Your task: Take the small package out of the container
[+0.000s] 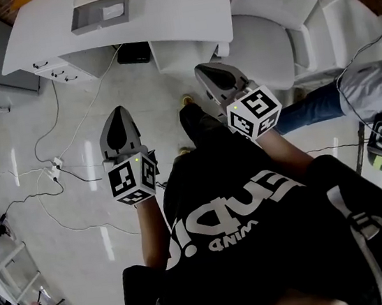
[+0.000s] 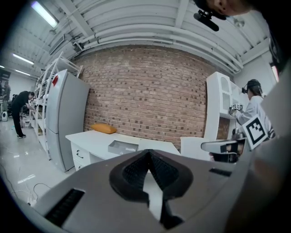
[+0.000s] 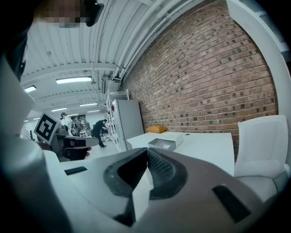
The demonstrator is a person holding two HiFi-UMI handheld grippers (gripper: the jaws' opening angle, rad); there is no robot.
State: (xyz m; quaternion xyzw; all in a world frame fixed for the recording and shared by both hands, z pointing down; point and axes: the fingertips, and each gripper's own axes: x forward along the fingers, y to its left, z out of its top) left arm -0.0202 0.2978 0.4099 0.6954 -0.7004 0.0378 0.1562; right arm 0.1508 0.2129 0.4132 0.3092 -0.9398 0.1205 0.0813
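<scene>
Both tools were carried forward and near level, judging by the standing stance, as an approach, not a reach. The left hand-held gripper (image 1: 119, 112) had its jaws pressed together with nothing between them, and the right hand-held gripper (image 1: 203, 70) was likewise closed and empty.

The open grey container (image 1: 100, 7) sat well apart from both, at about 11 o'clock from the person, on the white surface (image 1: 178, 9). A pale item inside it, probably the small package (image 1: 113, 12), had not been lifted out. The jaws would likely need to part before either tool could grasp it.

A white chair (image 1: 277, 9) stood at 1 o'clock beside the surface, and cables (image 1: 75, 178) trailed over the glossy floor (image 1: 24, 171) at 9 o'clock. The left gripper view showed a brick wall (image 2: 150, 95) behind the surface, an orange cushion (image 2: 103, 129) at its far end and a tall grey cabinet (image 2: 68, 118) at 9 o'clock. Other people worked at the room's edges.
</scene>
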